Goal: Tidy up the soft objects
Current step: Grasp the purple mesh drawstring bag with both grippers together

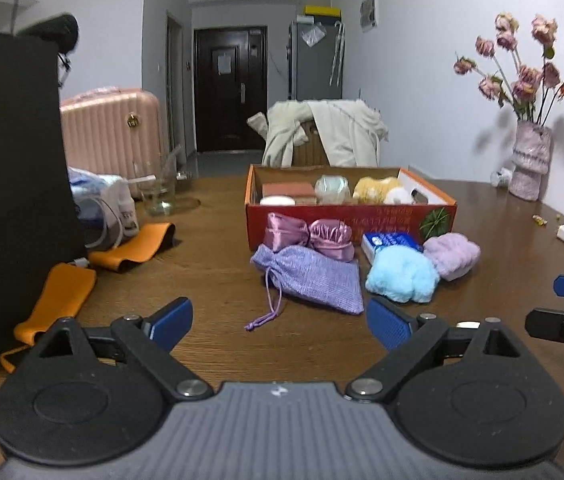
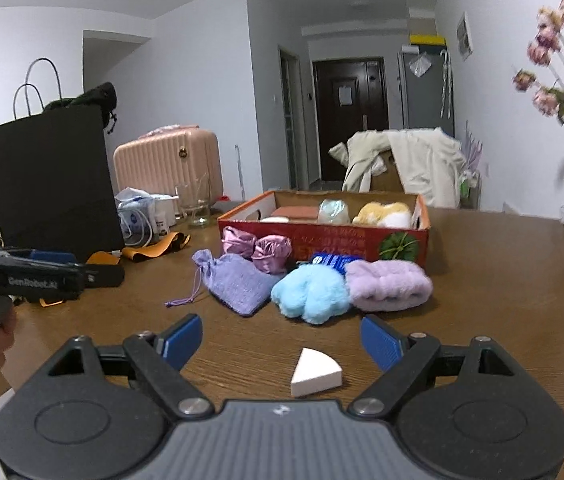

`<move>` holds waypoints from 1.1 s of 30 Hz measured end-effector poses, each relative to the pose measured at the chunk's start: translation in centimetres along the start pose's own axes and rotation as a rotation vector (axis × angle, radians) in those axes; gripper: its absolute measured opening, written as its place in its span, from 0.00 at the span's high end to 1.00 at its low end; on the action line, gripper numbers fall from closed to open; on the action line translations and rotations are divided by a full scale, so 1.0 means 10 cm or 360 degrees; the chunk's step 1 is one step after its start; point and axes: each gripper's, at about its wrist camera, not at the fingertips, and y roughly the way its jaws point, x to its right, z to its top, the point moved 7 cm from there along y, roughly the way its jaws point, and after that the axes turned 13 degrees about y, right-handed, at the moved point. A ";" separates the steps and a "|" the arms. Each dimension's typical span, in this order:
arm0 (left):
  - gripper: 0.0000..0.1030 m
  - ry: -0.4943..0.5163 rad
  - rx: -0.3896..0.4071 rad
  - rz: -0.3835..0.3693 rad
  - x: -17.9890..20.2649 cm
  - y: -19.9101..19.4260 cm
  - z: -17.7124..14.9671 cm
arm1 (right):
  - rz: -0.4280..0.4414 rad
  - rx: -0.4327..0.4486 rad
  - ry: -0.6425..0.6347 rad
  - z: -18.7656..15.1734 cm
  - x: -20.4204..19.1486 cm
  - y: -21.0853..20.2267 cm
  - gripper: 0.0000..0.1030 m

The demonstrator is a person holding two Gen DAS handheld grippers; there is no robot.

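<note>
1. While both tools hang short of the pile, I have my left gripper with its jaws spread wide and empty, and my right gripper likewise parted, holding nothing.
2. Centre frame in the left view sits the red cardboard box; a yellow plush and a pale sponge ball already lie inside it.
3. Still loose on the wooden table, just below the box's front wall: the lilac drawstring pouch, two pink satin pouches, the blue fluffy toy and the purple plush band.
4. Lower centre of the right view, a white wedge sponge lies between my right tool's pads, tip pointing away from me up-frame.
5. I judge the wedge the handiest next pick: I would lower straight down, close across its flanks near the broad end, and squeeze lightly so it does not squirt out.
6. The lilac pouch's long axis runs from upper left to lower right in the left view, cord trailing toward the bottom; I would grip across its body.
</note>
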 end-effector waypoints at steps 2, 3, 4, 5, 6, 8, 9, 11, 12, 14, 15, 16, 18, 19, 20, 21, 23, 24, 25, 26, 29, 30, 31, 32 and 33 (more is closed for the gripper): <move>0.07 0.0000 -0.0033 -0.0007 -0.02 0.17 0.00 | 0.0016 -0.0031 0.0029 0.02 0.00 0.15 0.18; 0.07 0.0002 -0.0042 -0.0009 -0.03 0.27 0.02 | 0.0029 -0.0047 0.0043 0.03 0.00 0.25 0.18; 0.08 0.0002 -0.0044 -0.0018 -0.05 0.36 0.03 | 0.0042 -0.0061 0.0054 0.04 -0.01 0.33 0.21; 0.10 0.0002 -0.0052 -0.0024 -0.07 0.47 0.06 | 0.0056 -0.0082 0.0069 0.06 -0.03 0.44 0.25; 0.16 0.0001 -0.0052 -0.0026 -0.10 0.57 0.09 | 0.0070 -0.0099 0.0080 0.08 -0.05 0.54 0.26; 0.25 -0.0001 -0.0042 -0.0046 -0.14 0.78 0.14 | 0.0101 -0.0132 0.0110 0.10 -0.07 0.74 0.30; 0.32 -0.0003 -0.0052 -0.0055 -0.17 0.91 0.16 | 0.0128 -0.0156 0.0135 0.11 -0.09 0.86 0.32; 0.40 -0.0016 -0.0068 -0.0039 -0.24 1.17 0.20 | 0.0182 -0.0201 0.0220 0.13 -0.10 1.09 0.38; 0.41 -0.0027 -0.0063 -0.0037 -0.27 1.27 0.22 | 0.0212 -0.0234 0.0268 0.14 -0.12 1.23 0.38; 0.41 -0.0067 -0.0070 -0.0086 -0.32 1.49 0.25 | 0.0231 -0.0268 0.0307 0.15 -0.15 1.45 0.38; 0.47 -0.0087 -0.0090 -0.0115 -0.35 1.58 0.25 | 0.0223 -0.0289 0.0309 0.15 -0.17 1.57 0.38; 0.60 -0.0107 -0.0114 -0.0138 -0.37 1.65 0.24 | 0.0210 -0.0308 0.0298 0.15 -0.20 1.67 0.38; 0.75 -0.0144 -0.0182 -0.0202 -0.40 1.77 0.19 | 0.0151 -0.0336 0.0263 0.15 -0.23 1.86 0.38; 0.76 -0.0176 -0.0201 -0.0222 -0.42 1.79 0.16 | 0.0130 -0.0356 0.0250 0.13 -0.23 1.92 0.38; 0.76 -0.0195 -0.0202 -0.0234 -0.43 1.80 0.14 | 0.0119 -0.0371 0.0247 0.13 -0.24 1.99 0.38; 0.78 -0.0201 -0.0198 -0.0243 -0.45 1.79 0.12 | 0.0115 -0.0385 0.0245 0.12 -0.25 2.06 0.38; 0.80 -0.0212 -0.0204 -0.0263 -0.46 1.77 0.08 | 0.0089 -0.0423 0.0219 0.09 -0.27 2.16 0.38; 0.82 -0.0223 -0.0209 -0.0278 -0.47 1.76 0.07 | 0.0085 -0.0428 0.0207 0.08 -0.29 2.19 0.38; 0.82 -0.0237 -0.0212 -0.0291 -0.48 1.76 0.06 | 0.0090 -0.0430 0.0200 0.07 -0.31 2.21 0.41; 0.83 -0.0250 -0.0214 -0.0301 -0.48 1.74 0.05 | 0.0107 -0.0428 0.0195 0.07 -0.33 2.21 0.55; 0.86 -0.0247 -0.0218 -0.0309 -0.47 1.62 0.04 | 0.0137 -0.0427 0.0184 0.07 -0.38 2.15 0.73; 0.86 -0.0250 -0.0216 -0.0312 -0.45 1.55 0.04 | 0.0142 -0.0423 0.0163 0.09 -0.40 2.10 0.73; 0.87 -0.0249 -0.0206 -0.0310 -0.44 1.46 0.04 | 0.0149 -0.0416 0.0147 0.10 -0.42 2.04 0.73; 0.87 -0.0248 -0.0191 -0.0309 -0.42 1.37 0.04 | 0.0160 -0.0401 0.0129 0.11 -0.45 1.95 0.73; 0.87 -0.0255 -0.0163 -0.0311 -0.40 1.24 0.04 | 0.0176 -0.0381 0.0108 0.12 -0.48 1.84 0.73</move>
